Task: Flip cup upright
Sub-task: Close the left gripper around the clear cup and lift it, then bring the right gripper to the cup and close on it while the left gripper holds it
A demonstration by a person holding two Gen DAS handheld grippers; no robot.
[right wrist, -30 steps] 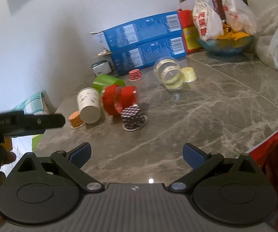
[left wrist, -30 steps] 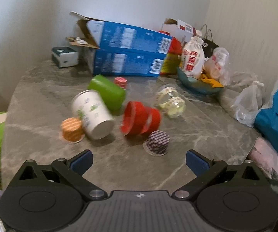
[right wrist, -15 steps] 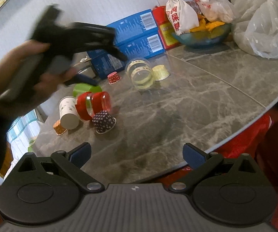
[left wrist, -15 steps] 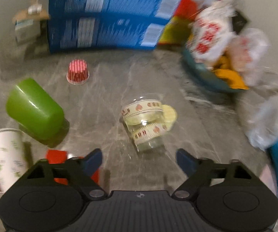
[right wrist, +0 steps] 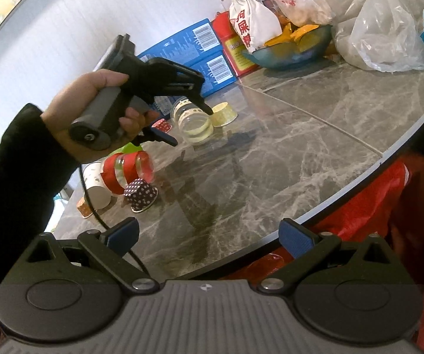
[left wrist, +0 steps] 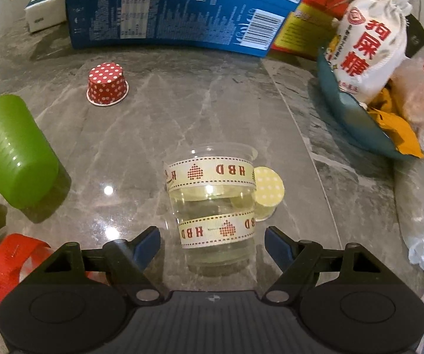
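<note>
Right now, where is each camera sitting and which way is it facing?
Left wrist: on the left hand-held gripper, looking down over its open fingers at the clear ribboned cup lying on the marble table.
Right wrist: on the right hand-held gripper, back at the table edge, showing the person's left hand.
Shared: that cup, the blue boxes.

Clear cup's ribbon reads "HBD"; cloth bag reads "狗屎糖".

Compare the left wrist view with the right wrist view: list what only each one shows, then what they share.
Only the left wrist view shows the white tissue box.

Only the right wrist view shows the hand holding the left gripper, the purple dotted cup, and the table edge.

Both show the clear ribbon cup lying on its side, the yellow cup and the blue boxes.
</note>
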